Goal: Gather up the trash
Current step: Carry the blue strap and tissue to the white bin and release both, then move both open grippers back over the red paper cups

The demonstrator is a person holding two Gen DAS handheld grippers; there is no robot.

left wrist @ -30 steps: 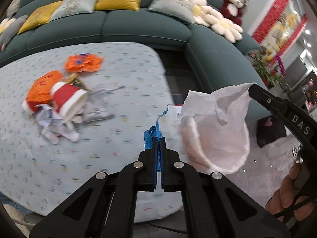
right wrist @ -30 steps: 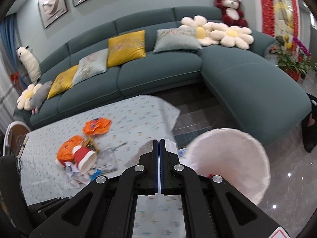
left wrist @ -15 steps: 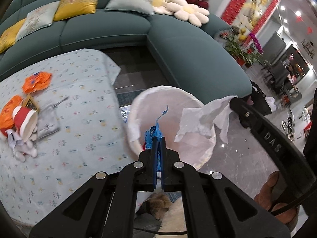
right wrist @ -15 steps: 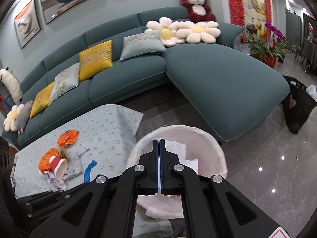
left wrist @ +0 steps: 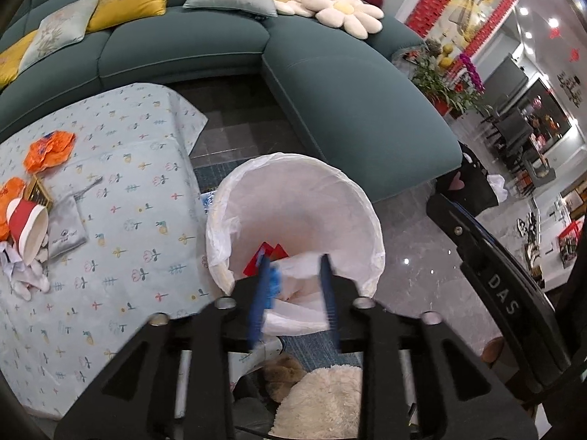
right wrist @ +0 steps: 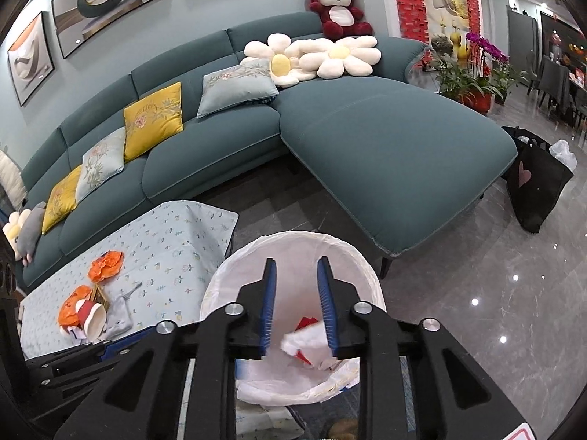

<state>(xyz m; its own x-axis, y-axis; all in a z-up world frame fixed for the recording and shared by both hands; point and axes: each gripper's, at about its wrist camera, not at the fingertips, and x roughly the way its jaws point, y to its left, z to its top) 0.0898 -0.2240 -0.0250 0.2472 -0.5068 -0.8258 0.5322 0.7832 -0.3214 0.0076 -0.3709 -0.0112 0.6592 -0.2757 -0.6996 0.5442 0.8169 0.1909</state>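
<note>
Both grippers, left (left wrist: 293, 286) and right (right wrist: 297, 300), spread above bin (left wrist: 361, 198); tissue (left wrist: 304, 275) inside.

Both wrist views looking steeply down from close above into the white-lined trash bin (left wrist: 293, 198) (right wrist: 293, 249); left nearer the desk (left wrist: 110, 220), right higher, facing the teal sofa (right wrist: 367, 139). Shared: bin, desk, sofa.

One lined bin (right wrist: 293, 249). Two orange wrappers (right wrist: 106, 264) on the table, one red paper cup (right wrist: 91, 318), one grey pouch (right wrist: 119, 313). Sofa: two yellow cushions (right wrist: 154, 124), two pale embroidered cushions (right wrist: 238, 86), two flower cushions (right wrist: 345, 59), one red teddy bear (right wrist: 339, 7). Three wall pictures (right wrist: 110, 3). One black bag (right wrist: 535, 179).
</note>
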